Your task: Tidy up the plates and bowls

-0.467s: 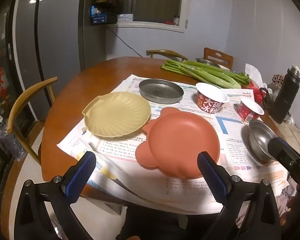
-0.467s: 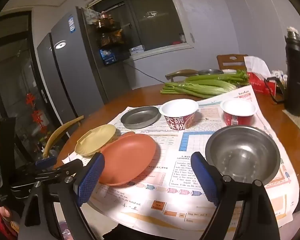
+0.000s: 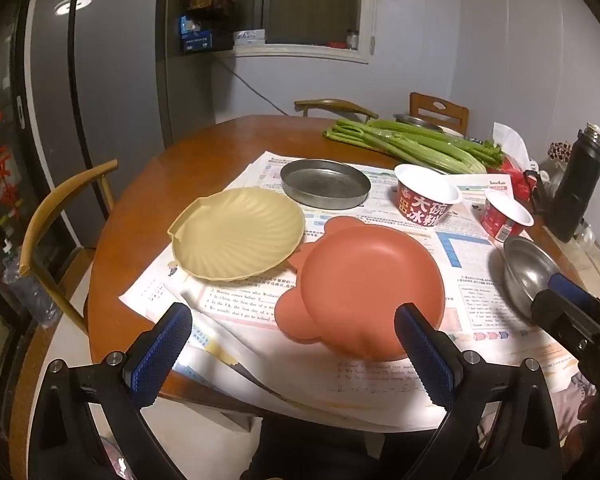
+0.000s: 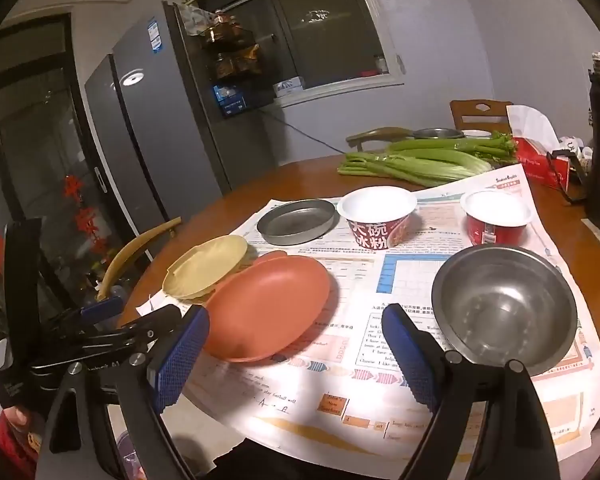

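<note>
Terracotta plate (image 3: 374, 280), with two round ears on its rim, lies on newspaper (image 3: 236, 364) spread over the round table (image 3: 172, 168), probably to protect the wood. A cream shell plate (image 3: 238, 234) sits just beside it, their rims touching or overlapping, and a flat tin plate (image 3: 325, 182) lies farther back. Two paper bowls (image 4: 376, 210) (image 4: 496, 214) and a steel bowl (image 4: 504, 306) stand to the right, so plates and bowls look grouped by kind but not yet stacked.

Both grippers hover at the near edge of the table with their fingers spread wide and nothing between them. The left gripper (image 3: 292, 344) tilts down toward the terracotta plate, whose near rim sits just ahead of its right pad; the plate is not yet between the fingers. The right gripper (image 4: 296, 344) faces bare newspaper, with the steel bowl just beyond its right finger and the terracotta plate by its left one.
</note>
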Motion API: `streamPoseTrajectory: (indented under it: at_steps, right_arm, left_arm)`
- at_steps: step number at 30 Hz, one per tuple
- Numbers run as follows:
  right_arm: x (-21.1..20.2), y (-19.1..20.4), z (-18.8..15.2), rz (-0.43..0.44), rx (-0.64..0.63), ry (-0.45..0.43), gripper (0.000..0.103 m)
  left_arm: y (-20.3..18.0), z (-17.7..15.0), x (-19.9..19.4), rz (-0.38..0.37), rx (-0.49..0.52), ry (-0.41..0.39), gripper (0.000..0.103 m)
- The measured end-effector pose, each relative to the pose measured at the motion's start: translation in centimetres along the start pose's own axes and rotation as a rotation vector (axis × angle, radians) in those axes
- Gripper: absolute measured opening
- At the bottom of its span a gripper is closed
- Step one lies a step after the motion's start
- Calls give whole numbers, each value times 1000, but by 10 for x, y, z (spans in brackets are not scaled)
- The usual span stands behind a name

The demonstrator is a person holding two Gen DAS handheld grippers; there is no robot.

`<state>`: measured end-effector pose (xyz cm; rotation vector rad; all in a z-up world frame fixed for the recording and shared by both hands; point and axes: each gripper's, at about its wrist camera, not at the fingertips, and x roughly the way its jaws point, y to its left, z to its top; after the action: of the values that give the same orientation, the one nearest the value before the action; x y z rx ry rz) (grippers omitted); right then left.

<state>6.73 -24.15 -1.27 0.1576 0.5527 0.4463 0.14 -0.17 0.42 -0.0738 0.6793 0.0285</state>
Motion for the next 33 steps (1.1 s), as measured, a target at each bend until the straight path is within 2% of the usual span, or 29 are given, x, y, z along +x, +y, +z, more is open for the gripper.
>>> streamPoseTrajectory:
  at_steps: [6, 17, 33]
  right_arm:
    - [-4, 3, -1, -8, -15, -10, 88]
    - [-7, 3, -1, 6, -12, 0, 88]
    - [-11, -4, 9, 18, 22, -30, 88]
  left_arm:
    - [-2, 1, -5, 8, 16, -24, 101]
    - [-7, 2, -7, -16, 55, -16, 101]
    - [-6, 12, -3, -43, 30, -12, 101]
